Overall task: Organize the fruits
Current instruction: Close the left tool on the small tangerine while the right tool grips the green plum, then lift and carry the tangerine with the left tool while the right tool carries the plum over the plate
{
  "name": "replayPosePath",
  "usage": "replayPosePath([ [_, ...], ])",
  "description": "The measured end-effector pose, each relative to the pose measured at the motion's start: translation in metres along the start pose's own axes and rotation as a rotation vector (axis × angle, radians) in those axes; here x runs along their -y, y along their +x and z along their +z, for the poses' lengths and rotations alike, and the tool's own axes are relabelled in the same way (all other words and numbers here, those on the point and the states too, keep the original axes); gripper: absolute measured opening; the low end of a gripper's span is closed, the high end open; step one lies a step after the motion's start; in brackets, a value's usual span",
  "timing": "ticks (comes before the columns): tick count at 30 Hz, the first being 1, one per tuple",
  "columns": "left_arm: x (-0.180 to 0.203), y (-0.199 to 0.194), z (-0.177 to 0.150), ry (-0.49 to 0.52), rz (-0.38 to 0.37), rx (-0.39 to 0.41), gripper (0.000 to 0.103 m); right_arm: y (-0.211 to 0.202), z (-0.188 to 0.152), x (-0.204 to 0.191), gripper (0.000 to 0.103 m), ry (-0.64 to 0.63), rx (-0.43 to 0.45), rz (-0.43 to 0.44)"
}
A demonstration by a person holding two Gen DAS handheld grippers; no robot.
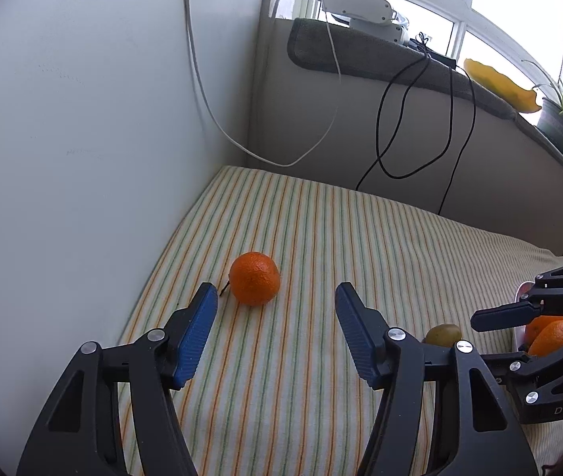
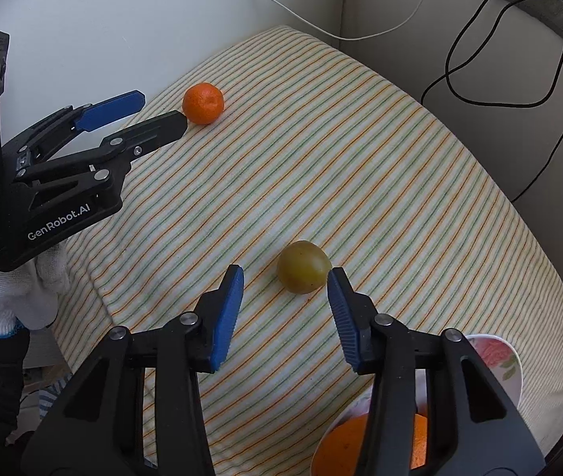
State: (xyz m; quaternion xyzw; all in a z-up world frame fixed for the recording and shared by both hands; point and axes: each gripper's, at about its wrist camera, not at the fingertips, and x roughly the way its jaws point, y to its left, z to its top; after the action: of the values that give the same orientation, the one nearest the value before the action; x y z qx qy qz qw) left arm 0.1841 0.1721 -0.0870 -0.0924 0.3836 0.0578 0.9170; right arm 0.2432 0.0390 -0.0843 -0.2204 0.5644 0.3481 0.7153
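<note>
Your left gripper (image 1: 277,289) angles down toward the striped cloth (image 1: 321,238), jaws apart and empty. Your right gripper (image 2: 285,273) points more steeply at the cloth, jaws parted, nothing pressed. A white glove (image 2: 15,297) covers your left hand.

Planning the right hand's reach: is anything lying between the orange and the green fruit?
No. In the right wrist view only bare striped cloth separates the orange from the green fruit.

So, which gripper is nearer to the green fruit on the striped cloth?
The right gripper. The green fruit lies just ahead of its open fingertips, close to one of them. The left gripper is far across the striped cloth, beside the loose orange.
</note>
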Motion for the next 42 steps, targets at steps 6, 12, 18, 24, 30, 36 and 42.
replayPosePath([
  [6,-0.003,0.015,0.008,0.003,0.025,-0.014,0.061,0.009,0.008,0.002,0.046,-0.002,-0.015,-0.005],
  [12,-0.005,0.028,0.008,0.004,0.027,-0.045,0.061,0.019,0.011,0.0,0.046,-0.01,-0.032,-0.016],
  [18,-0.007,0.037,0.006,0.007,0.032,-0.067,0.053,0.025,0.015,0.0,0.042,-0.02,-0.043,-0.038],
  [24,-0.01,0.044,0.004,0.006,0.05,-0.08,0.034,0.028,0.017,-0.001,0.039,-0.032,-0.055,-0.067],
  [30,-0.01,0.043,0.002,0.019,0.053,-0.071,0.033,0.031,0.017,0.001,0.031,-0.028,-0.059,-0.088],
  [36,-0.01,0.04,0.002,0.02,0.052,-0.063,0.032,0.028,0.017,0.002,0.029,-0.023,-0.041,-0.092],
  [42,-0.009,0.031,0.0,0.027,0.052,-0.047,0.032,0.015,0.012,0.004,0.029,-0.003,-0.016,-0.068],
])
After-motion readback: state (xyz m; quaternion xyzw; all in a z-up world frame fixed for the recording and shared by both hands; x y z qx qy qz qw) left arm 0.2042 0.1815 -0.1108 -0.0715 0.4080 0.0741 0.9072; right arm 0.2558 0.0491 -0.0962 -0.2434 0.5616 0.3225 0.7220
